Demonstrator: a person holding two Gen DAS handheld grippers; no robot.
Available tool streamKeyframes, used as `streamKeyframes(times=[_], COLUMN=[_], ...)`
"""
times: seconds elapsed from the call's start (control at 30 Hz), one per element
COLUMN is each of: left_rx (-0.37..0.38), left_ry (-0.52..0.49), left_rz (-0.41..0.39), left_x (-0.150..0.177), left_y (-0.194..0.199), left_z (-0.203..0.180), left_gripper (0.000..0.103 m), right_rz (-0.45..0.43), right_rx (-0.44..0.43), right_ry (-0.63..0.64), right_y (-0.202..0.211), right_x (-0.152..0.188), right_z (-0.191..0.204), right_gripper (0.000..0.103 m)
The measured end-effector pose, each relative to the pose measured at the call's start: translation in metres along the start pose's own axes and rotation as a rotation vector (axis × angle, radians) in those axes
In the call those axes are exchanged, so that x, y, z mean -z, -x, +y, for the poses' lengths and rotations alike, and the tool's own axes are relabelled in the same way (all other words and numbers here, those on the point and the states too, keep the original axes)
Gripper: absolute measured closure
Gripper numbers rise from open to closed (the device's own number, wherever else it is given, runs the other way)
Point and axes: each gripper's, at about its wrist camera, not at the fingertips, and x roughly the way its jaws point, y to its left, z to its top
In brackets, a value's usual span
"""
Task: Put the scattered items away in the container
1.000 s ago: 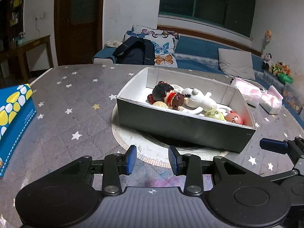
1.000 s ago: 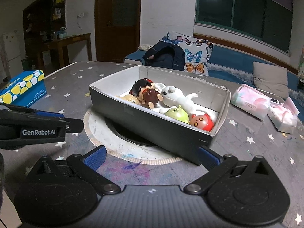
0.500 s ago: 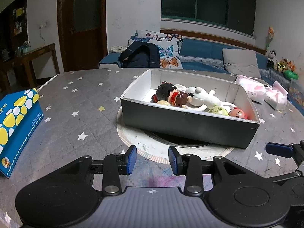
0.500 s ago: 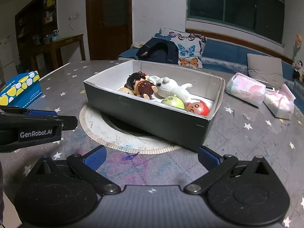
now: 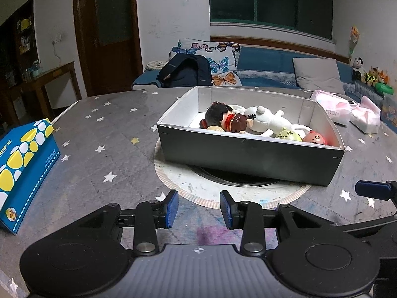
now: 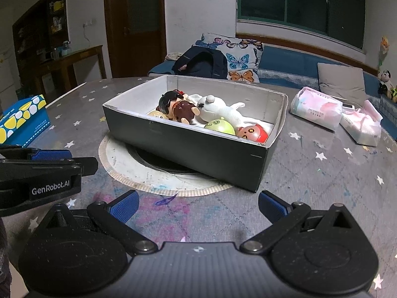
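Star-print table [image 5: 104, 149], toys half-hidden in box [image 6: 188, 149], left tool [image 5: 198, 209] narrowly parted, right tool [image 6: 197, 206] wide, both empty

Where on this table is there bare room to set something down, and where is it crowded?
Bare starred cloth lies between the blue tissue box and the grey box, and in front of that box up to the left gripper and right gripper. Crowded: inside the box, full of toys, and around the pink tissue packs.
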Motion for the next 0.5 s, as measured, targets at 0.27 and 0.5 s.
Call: streamKeyframes(times=[0.27,0.5], left_rx=[0.021,0.026], left_ry=[-0.018,-0.023], left_rz=[0.011,0.018], left_x=[0.000,-0.001], left_y=[-0.005,-0.010], left_z=[-0.008,-0.010], left_gripper=[0.064,0.064], right_rz=[0.014,0.025], right_rx=[0.003,0.003], right_ry=[-0.004,-0.015], right_y=[-0.005,-0.011], right_x=[0.001,0.001], right_z=[-0.001,-0.003], right_gripper=[0.000,0.000])
